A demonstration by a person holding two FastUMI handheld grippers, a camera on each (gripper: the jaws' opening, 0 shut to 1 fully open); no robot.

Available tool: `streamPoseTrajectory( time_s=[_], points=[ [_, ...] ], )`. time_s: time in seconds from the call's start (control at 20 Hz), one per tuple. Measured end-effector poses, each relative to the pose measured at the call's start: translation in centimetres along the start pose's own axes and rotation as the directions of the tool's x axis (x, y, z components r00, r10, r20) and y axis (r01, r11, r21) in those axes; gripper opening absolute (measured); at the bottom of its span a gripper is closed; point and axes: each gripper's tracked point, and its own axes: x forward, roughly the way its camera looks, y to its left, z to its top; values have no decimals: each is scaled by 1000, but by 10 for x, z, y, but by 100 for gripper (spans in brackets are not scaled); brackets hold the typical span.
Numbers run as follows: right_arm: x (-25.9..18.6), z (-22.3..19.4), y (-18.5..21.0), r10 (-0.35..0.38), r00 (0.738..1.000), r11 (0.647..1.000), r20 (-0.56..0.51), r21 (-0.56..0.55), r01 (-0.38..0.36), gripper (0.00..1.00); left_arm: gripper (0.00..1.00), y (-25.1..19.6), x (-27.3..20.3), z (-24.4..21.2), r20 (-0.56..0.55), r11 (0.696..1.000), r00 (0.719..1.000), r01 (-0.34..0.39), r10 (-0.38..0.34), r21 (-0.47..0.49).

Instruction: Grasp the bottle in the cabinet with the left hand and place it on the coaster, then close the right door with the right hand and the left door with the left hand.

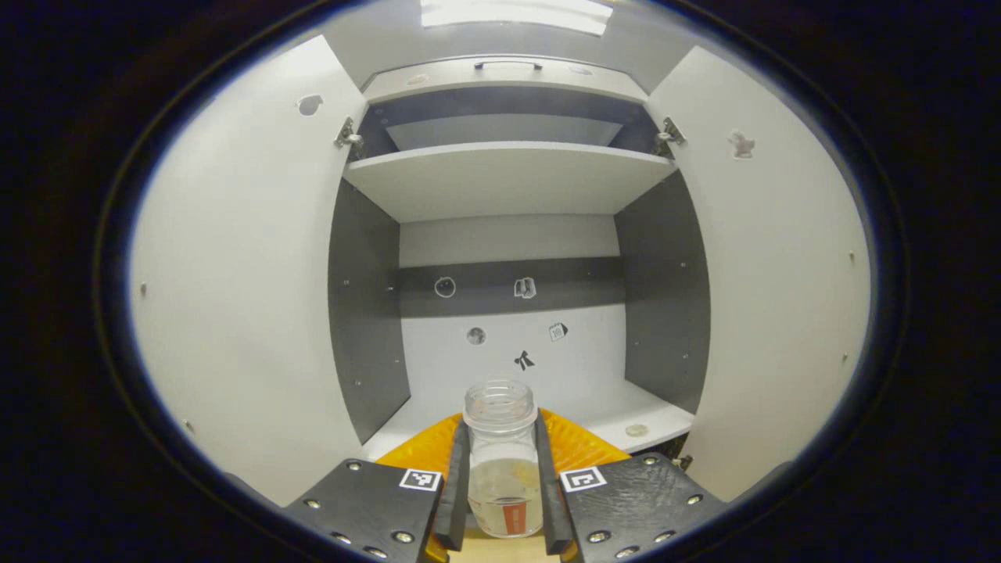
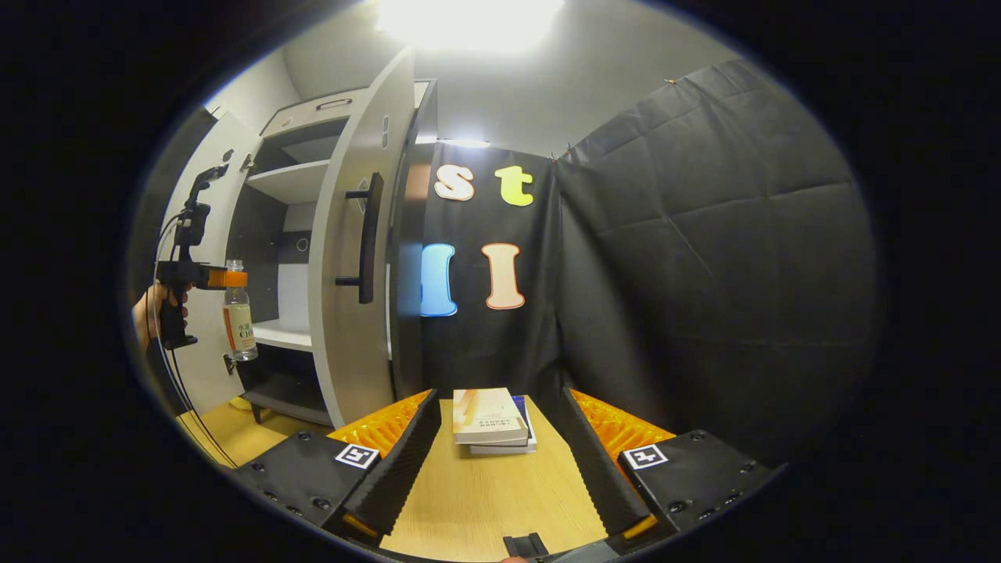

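Between our left gripper's (image 1: 502,477) fingers we clamp the clear bottle (image 1: 503,461) upright, held in the air before the open cabinet (image 1: 500,180) with both doors swung wide, while our right gripper (image 2: 500,461) hangs spread apart above the wooden table (image 2: 485,500) near stacked books (image 2: 491,421).

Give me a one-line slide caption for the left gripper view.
Left tongs shut on the clear bottle, facing the open cabinet.

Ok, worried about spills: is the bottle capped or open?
Open. The bottle, upright in the left gripper, shows a bare threaded neck with no cap on it.
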Motion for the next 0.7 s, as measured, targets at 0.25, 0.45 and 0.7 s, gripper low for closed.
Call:
streamPoseTrajectory(
  time_s=[0.25, 0.45, 0.7],
  points=[
    [-11, -9, 5, 32, 999, 999, -8, -2, -32, 97, 41, -7, -27, -35, -15, 999, 1000, 5, -6, -50],
    [-17, -11, 11, 46, 999, 999, 1, -6, -46, 97, 40, -8, -47, -64, -10, 997, 1000, 11, -12, -70],
    [-24, -17, 21, 54, 999, 999, 1, -2, -54, 97, 40, -7, -66, -103, -15, 997, 1000, 21, -23, -77]
  ],
)
